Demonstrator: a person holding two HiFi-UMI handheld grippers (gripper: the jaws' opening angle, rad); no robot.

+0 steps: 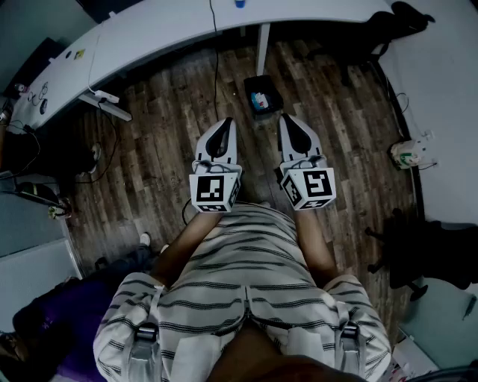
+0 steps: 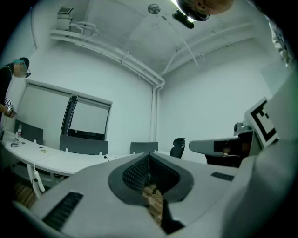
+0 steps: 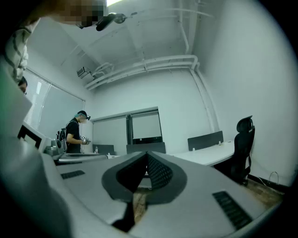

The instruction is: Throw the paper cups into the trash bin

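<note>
Holds left gripper (image 1: 224,123) with jaws pressed together on nothing. Holds right gripper (image 1: 288,118) just beside it, to its right, jaws likewise together and empty. Just ahead of both tips, on wooden floor (image 1: 164,149), finds dark trash bin (image 1: 250,83) with pale and blue contents, too small to identify. Past the bin, meets curved white desk (image 1: 172,30).

I counted two grippers, a left gripper (image 1: 225,124) and a right gripper (image 1: 288,119); one black bin (image 1: 261,97); one white desk (image 1: 164,30); one power strip (image 1: 106,101); two black chairs, a near chair (image 1: 422,254) and a far chair (image 1: 399,19).
</note>
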